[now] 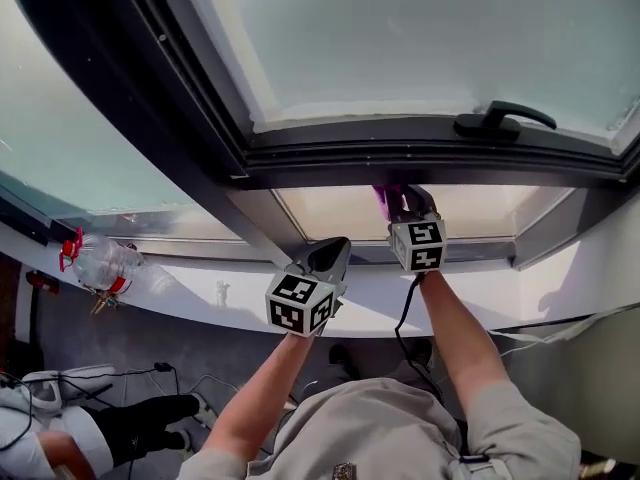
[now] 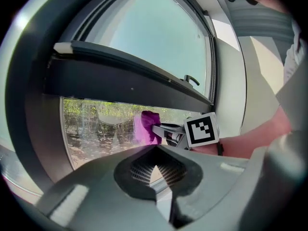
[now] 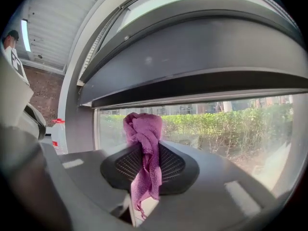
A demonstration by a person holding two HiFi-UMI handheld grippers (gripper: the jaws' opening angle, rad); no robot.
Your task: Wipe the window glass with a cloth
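A purple cloth (image 3: 144, 150) is bunched between the jaws of my right gripper (image 3: 145, 165), which is shut on it. The wad's top is close to the lower window glass (image 3: 216, 124); contact cannot be judged. In the head view the right gripper (image 1: 405, 203) reaches up under the dark frame bar, with the cloth (image 1: 385, 196) showing at its tip. My left gripper (image 1: 330, 253) hangs lower and to the left, shut with nothing in it. Its own view shows the cloth (image 2: 146, 126) and the right gripper's marker cube (image 2: 201, 129) ahead.
A dark window frame bar with a black handle (image 1: 503, 118) runs above the lower pane. A white sill (image 1: 370, 303) lies below. A clear spray bottle with a red cap (image 1: 98, 263) stands on the sill at the left. Cables and another person's legs are on the floor, lower left.
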